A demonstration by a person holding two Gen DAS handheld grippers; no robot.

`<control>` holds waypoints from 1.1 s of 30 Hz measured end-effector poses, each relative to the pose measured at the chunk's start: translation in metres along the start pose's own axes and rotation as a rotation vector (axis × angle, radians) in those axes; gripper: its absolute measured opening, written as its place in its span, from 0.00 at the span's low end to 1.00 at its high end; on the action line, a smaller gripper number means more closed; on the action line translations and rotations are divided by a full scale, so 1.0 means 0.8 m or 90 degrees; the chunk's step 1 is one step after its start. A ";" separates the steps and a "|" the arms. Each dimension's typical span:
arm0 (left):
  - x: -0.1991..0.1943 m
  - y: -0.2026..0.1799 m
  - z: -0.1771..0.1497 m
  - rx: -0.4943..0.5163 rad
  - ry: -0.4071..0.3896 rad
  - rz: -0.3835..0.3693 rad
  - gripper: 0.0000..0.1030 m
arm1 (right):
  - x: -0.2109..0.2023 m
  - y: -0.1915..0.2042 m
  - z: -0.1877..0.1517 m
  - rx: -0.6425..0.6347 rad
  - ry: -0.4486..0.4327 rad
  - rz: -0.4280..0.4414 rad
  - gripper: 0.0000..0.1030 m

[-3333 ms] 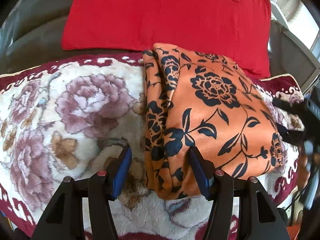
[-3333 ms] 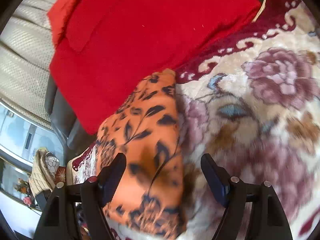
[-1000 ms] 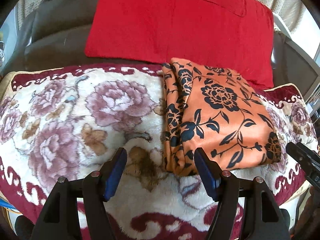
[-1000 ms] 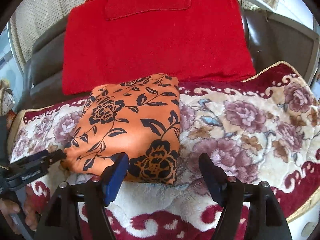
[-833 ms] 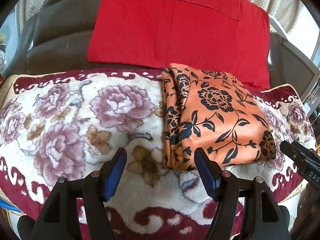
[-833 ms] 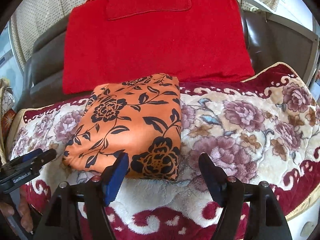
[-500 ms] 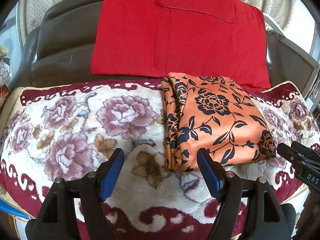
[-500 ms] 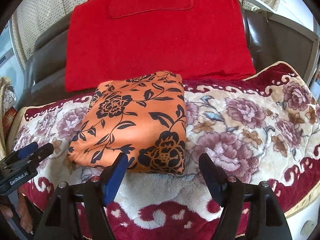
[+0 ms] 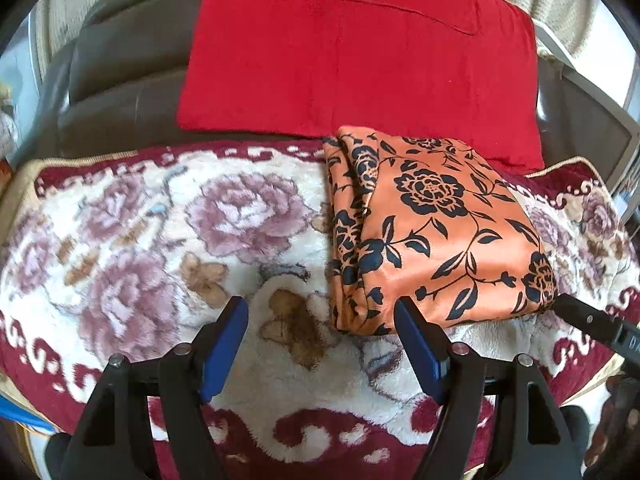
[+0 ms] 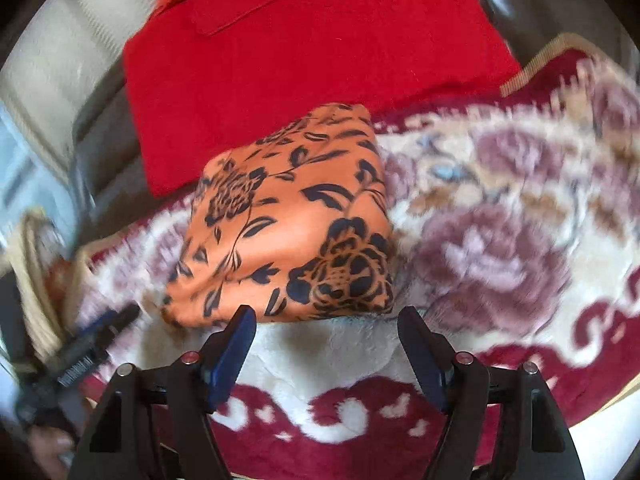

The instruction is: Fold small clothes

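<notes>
An orange garment with black flowers (image 9: 432,232) lies folded into a thick rectangle on a floral blanket (image 9: 160,240); it also shows in the right wrist view (image 10: 288,232). My left gripper (image 9: 320,320) is open and empty, just in front of the garment's near left corner. My right gripper (image 10: 326,328) is open and empty, just in front of the garment's near edge. The right gripper's tip (image 9: 592,324) shows at the right edge of the left wrist view. The left gripper (image 10: 88,344) shows at the lower left of the right wrist view.
A red cushion (image 9: 360,52) leans against the dark sofa back (image 9: 120,92) behind the garment. The blanket's dark red border (image 10: 360,412) runs along the near edge. The right wrist view is motion-blurred.
Both grippers drew back from the garment, then the right one swung and moved closer to its near edge. The garment has stayed folded in place.
</notes>
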State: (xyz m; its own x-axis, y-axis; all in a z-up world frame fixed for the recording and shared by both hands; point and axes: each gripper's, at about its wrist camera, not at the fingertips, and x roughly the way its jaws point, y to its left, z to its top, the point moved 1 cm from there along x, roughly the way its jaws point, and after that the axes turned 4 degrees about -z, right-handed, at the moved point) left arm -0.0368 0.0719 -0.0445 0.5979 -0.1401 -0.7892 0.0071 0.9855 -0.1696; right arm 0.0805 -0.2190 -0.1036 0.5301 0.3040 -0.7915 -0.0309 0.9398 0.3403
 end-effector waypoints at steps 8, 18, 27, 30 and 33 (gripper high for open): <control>0.060 0.001 0.018 -0.055 0.041 -0.064 0.74 | 0.066 -0.066 0.029 0.175 0.059 0.110 0.79; 0.103 -0.029 0.025 -0.001 0.055 -0.091 0.40 | 0.044 -0.010 0.070 0.004 0.012 0.048 0.26; 0.053 -0.014 0.024 0.006 0.018 -0.004 0.66 | 0.022 -0.041 0.034 0.088 -0.017 0.034 0.75; 0.030 -0.015 0.013 0.009 0.002 0.019 0.72 | -0.012 -0.015 0.024 0.034 -0.053 0.019 0.75; 0.007 -0.012 0.002 0.017 -0.014 0.030 0.73 | -0.029 0.015 0.008 -0.025 -0.061 -0.003 0.77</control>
State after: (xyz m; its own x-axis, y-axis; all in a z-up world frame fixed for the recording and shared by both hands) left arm -0.0326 0.0616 -0.0463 0.6150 -0.0922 -0.7831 0.0000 0.9931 -0.1169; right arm 0.0735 -0.2161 -0.0779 0.6085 0.2844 -0.7408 -0.0599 0.9474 0.3145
